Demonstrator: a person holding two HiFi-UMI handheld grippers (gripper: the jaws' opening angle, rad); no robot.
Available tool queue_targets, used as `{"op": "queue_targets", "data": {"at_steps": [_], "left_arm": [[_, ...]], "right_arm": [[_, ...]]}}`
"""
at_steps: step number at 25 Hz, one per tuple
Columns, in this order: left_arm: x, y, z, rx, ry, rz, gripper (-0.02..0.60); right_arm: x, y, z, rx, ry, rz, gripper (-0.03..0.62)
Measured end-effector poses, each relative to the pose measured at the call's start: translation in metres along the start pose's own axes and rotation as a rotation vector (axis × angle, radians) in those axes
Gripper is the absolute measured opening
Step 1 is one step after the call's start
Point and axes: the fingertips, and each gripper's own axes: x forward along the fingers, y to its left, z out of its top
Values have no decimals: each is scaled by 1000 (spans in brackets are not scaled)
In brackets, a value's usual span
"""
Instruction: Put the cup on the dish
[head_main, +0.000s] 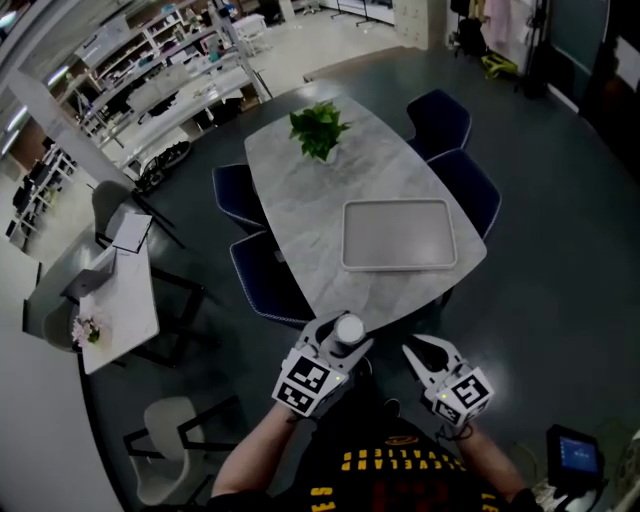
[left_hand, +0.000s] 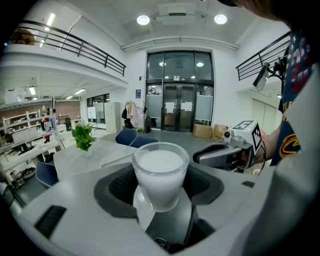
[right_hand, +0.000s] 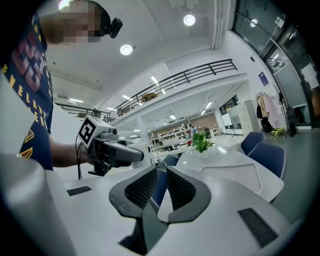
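1. Two grippers are held at the near end of the grey tabletop. At its far end stands a green plant.
2. Left of the tabletop, two dark blue chairs are pushed in against its edge.
3. The left gripper is at the near left, its jaws clenched on the cup, one on each side of the lower body. The cup is white, upright with its mouth up, and held in the air.
4. The cup is not on the dish but on its near side, about level with the tabletop's near edge.
5. The dish is a pale rectangular tray with rounded corners, lying flat on the near right part of the tabletop with nothing on it.
6. The right gripper is at the near right. Its jaws are drawn together to a thin slit and grasp nothing.
7. Further right, two more blue chairs stand at the tabletop's right side.
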Motion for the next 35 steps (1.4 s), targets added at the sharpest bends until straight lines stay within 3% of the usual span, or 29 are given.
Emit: {"op": "queue_targets", "data": {"at_steps": [14,25,35], "left_arm": [[76,105,40,42,-24,-48,264],[109,161,35,51,-13,-82,264],[159,198,19,-34,24,-13,264]], "right_arm": [[85,-80,33,14,3,-83,51],[137,-109,38,39,29,-133,51],[168,-144,19,74,80,-55,51]]}}
